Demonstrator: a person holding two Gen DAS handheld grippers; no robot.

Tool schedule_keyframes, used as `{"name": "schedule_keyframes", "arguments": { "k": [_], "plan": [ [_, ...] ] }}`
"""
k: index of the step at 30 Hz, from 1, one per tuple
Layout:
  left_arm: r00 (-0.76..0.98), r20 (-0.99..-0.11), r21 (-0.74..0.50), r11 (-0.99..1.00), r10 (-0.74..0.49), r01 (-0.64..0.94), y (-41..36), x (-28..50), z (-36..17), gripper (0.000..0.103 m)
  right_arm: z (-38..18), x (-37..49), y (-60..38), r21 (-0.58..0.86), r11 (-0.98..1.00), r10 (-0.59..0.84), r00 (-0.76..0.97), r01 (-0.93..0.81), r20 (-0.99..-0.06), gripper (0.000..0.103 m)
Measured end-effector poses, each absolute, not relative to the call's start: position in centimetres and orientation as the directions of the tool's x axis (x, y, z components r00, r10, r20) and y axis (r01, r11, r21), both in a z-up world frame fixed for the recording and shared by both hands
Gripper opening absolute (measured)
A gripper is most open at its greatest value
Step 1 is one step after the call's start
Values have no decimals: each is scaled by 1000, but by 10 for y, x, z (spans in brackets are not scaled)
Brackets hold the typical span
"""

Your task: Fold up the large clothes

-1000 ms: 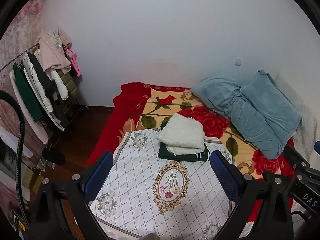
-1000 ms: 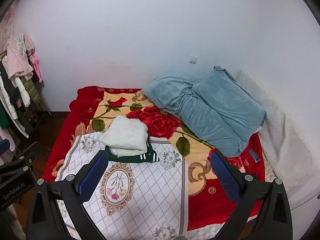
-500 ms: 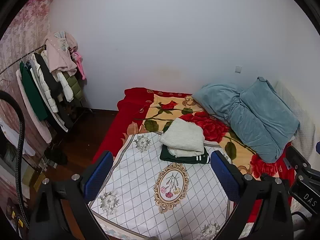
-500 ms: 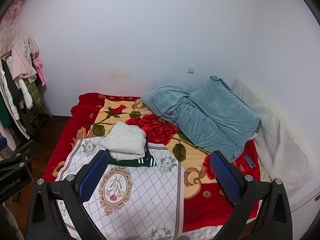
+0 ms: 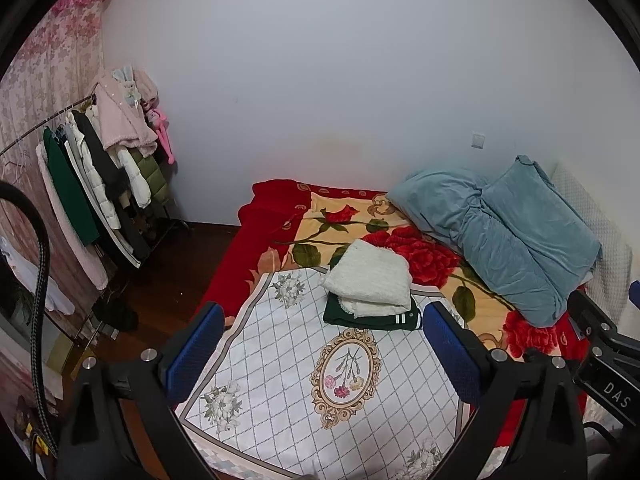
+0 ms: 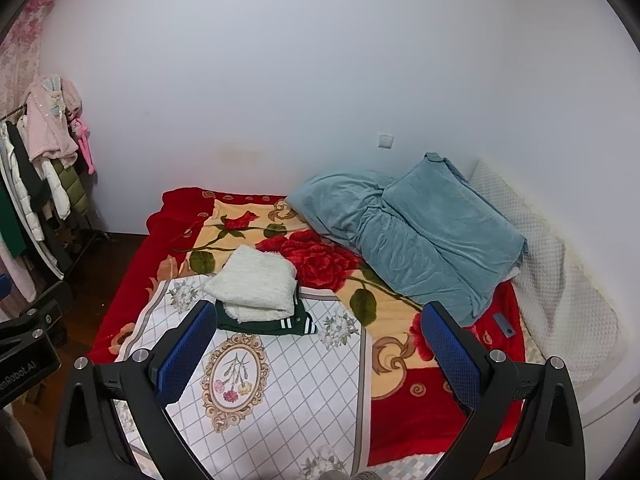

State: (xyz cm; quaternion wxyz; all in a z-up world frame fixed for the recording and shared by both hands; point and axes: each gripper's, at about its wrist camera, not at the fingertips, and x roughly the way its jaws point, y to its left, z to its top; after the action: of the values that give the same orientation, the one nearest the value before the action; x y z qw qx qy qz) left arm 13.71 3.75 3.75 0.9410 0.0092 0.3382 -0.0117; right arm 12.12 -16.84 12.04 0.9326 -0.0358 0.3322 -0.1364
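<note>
A folded white fluffy garment (image 5: pixel 370 280) lies on top of a folded dark green garment with white stripes (image 5: pixel 372 316), on a white checked floral cloth (image 5: pixel 320 380) spread over the bed. The stack also shows in the right wrist view (image 6: pixel 256 284), with the green garment (image 6: pixel 272 324) under it. My left gripper (image 5: pixel 324 352) is open and empty, held well above and short of the stack. My right gripper (image 6: pixel 312 352) is open and empty, also high above the bed.
A red rose blanket (image 6: pixel 320 256) covers the bed. A blue quilt (image 6: pixel 408 236) and a white pillow (image 6: pixel 560 292) lie at the right by the wall. A clothes rack with hanging coats (image 5: pixel 92 184) stands left on the wooden floor (image 5: pixel 168 276).
Both grippers have drawn back and up from the bed, so the folded stack looks smaller and lower. Both stay open and empty.
</note>
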Motion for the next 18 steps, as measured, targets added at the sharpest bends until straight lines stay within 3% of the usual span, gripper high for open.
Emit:
{"name": "schedule_keyframes", "arguments": {
  "k": [18],
  "plan": [
    [773, -634, 1, 999, -30, 39, 30, 144, 41, 102, 117, 125, -174, -146, 964, -265, 749, 223, -607, 103]
  ]
}}
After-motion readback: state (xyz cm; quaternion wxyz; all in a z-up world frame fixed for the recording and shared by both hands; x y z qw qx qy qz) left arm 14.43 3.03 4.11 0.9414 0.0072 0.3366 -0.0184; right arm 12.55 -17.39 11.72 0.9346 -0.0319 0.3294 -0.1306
